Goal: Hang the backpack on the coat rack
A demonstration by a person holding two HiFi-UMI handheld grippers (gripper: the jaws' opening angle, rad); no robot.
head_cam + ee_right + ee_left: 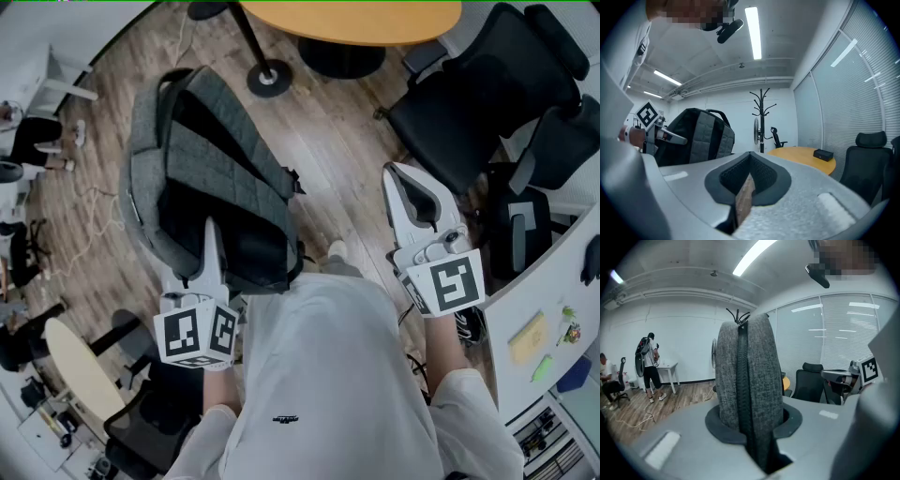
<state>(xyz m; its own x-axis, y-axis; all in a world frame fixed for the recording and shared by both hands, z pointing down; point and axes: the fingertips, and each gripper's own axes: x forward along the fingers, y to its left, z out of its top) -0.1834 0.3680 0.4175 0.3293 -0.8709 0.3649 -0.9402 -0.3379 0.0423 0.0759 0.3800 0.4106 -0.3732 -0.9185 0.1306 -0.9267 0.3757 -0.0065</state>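
Note:
A grey and black backpack (211, 178) hangs above the wood floor, in front of me and to the left. My left gripper (212, 234) is shut on its lower edge. In the left gripper view, grey fabric with a black zip (746, 380) stands pinched between the jaws. My right gripper (394, 178) is held level to the right of the backpack, apart from it; its jaws are shut with nothing in them (749, 164). The black coat rack (761, 117) stands straight ahead by the far wall. Its round base (269, 78) shows beyond the backpack. Its hooks (738, 315) peek over the bag.
A round orange table (356, 19) stands right of the rack. Black office chairs (478, 103) crowd the right side by a white desk (553, 291). A small round table (80, 370) and a chair sit at lower left. A cable (89, 220) lies on the floor. A person (649, 364) stands far off.

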